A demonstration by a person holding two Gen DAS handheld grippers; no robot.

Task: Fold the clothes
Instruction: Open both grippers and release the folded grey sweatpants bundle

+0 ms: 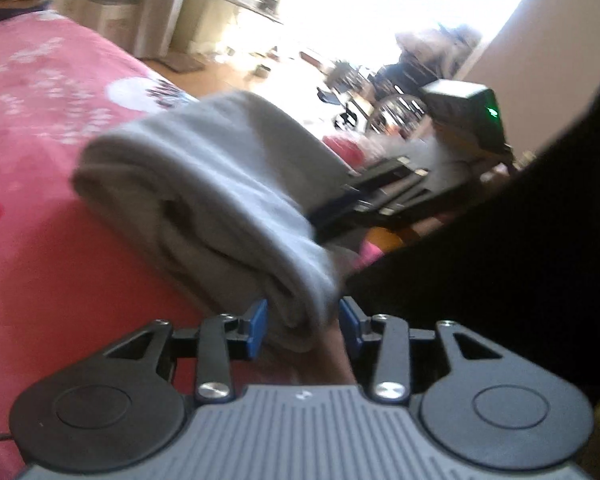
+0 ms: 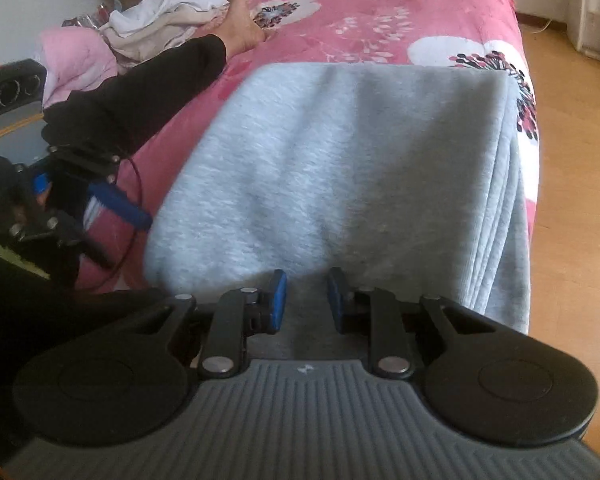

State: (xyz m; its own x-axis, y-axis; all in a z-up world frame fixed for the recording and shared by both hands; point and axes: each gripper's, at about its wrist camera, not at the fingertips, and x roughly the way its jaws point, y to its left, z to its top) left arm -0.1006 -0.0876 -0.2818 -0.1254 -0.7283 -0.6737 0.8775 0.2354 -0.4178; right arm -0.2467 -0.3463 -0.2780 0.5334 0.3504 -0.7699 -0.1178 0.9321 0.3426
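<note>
A grey garment (image 1: 204, 176) (image 2: 340, 168) lies folded in several layers on the pink flowered bed cover (image 1: 40, 120) (image 2: 380, 32), close to the bed's edge. My left gripper (image 1: 305, 328) (image 2: 80, 192) is at one near corner; its blue pads stand apart, with the corner loose between them. My right gripper (image 2: 307, 300) (image 1: 324, 220) is at the garment's other near edge. Its pads are a little apart, and the cloth lies flat under and between them.
A person's leg in black (image 2: 140, 92) with a bare foot (image 2: 244, 28) rests on the bed left of the garment. A pile of light clothes (image 2: 160, 20) lies behind it. Wooden floor (image 2: 572, 160) runs along the bed's right side.
</note>
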